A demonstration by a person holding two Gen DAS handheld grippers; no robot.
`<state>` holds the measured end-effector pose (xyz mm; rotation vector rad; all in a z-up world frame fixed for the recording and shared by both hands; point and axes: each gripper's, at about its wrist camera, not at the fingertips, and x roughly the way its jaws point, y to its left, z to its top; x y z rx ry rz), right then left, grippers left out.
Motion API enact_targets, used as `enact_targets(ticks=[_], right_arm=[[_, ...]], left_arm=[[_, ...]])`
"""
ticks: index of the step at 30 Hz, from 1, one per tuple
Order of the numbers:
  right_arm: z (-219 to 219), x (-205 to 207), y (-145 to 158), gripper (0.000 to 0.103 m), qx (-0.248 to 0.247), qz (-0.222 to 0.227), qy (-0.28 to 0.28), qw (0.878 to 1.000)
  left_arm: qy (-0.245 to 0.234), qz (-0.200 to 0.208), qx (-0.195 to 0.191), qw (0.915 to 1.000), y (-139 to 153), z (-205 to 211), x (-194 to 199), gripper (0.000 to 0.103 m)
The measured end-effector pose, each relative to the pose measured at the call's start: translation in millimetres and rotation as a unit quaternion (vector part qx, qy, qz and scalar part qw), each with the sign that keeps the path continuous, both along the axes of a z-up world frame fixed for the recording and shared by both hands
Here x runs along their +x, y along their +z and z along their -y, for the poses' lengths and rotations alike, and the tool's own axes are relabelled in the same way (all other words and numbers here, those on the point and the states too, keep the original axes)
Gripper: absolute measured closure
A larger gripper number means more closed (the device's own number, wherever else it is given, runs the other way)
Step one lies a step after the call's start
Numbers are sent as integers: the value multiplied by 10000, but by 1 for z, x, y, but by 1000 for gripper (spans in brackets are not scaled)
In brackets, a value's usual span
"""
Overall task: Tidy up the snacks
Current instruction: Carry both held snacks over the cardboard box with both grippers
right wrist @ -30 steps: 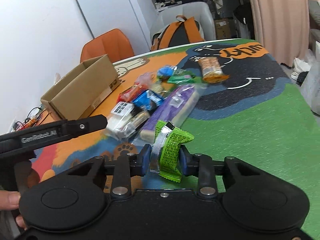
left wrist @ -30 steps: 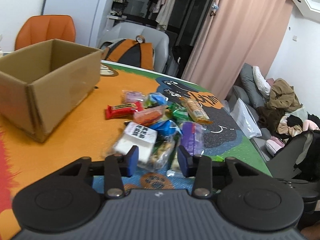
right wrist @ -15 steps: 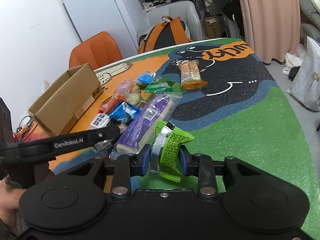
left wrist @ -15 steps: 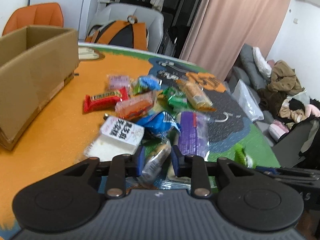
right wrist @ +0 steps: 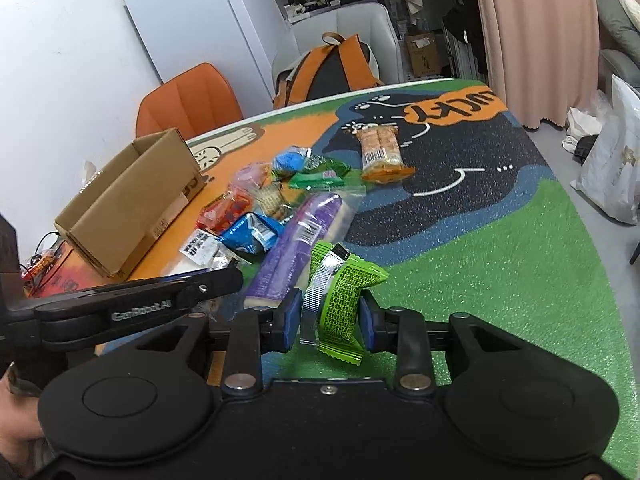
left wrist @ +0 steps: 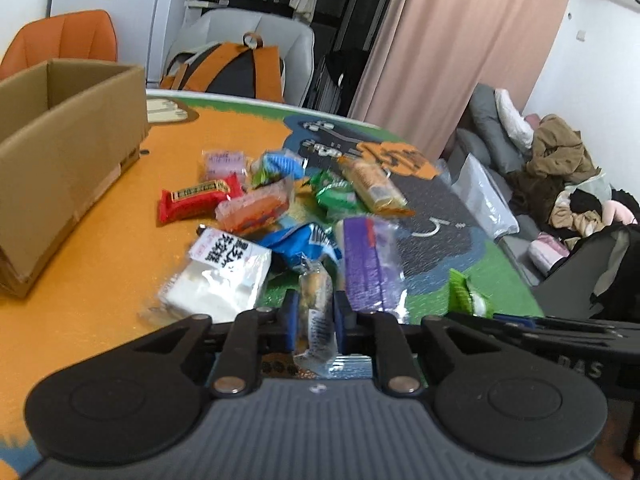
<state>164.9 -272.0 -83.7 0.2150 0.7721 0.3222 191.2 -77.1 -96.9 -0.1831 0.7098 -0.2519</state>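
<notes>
A loose pile of snack packets lies on the colourful mat (left wrist: pixel 100 248). My left gripper (left wrist: pixel 315 310) is shut on a brown snack in a clear wrapper (left wrist: pixel 314 282) at the pile's near edge. A white packet (left wrist: pixel 220 276) lies just left of it and a purple packet (left wrist: pixel 368 260) just right. My right gripper (right wrist: pixel 329 312) is shut on a green snack packet (right wrist: pixel 344 284), held above the green part of the mat, right of the pile. An open, tan cardboard box (left wrist: pixel 60 128) stands left of the pile.
Further back in the pile lie a red bar (left wrist: pixel 196 200), a blue packet (left wrist: pixel 304 240) and an orange wafer pack (right wrist: pixel 380 152). Behind the table are an orange chair (right wrist: pixel 188 100) and a backpack (right wrist: pixel 332 68) on a grey chair.
My left gripper moved forward to the near edge of the pile and its jaws closed on the clear-wrapped snack. The right gripper kept its hold on the green packet and stayed in place.
</notes>
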Motion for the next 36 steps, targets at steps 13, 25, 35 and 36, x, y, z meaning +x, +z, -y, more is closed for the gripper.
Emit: enact_targets(ticks=[13, 25, 35, 36], right_arm=[[-29, 11, 30, 71, 129, 409, 377, 9984], [-92, 38, 69, 72, 179, 748, 858, 9933], [-153, 55, 89, 72, 191, 934, 1384, 9858], [-159, 57, 89, 72, 191, 931, 1432, 9851]], left_arm=[[427, 476, -49, 9979, 51, -41, -21, 86], [938, 930, -1, 9912, 95, -104, -20, 86], [1438, 947, -4, 9851, 103, -161, -10, 86], [1466, 939, -2, 9847, 102, -166, -10, 86]])
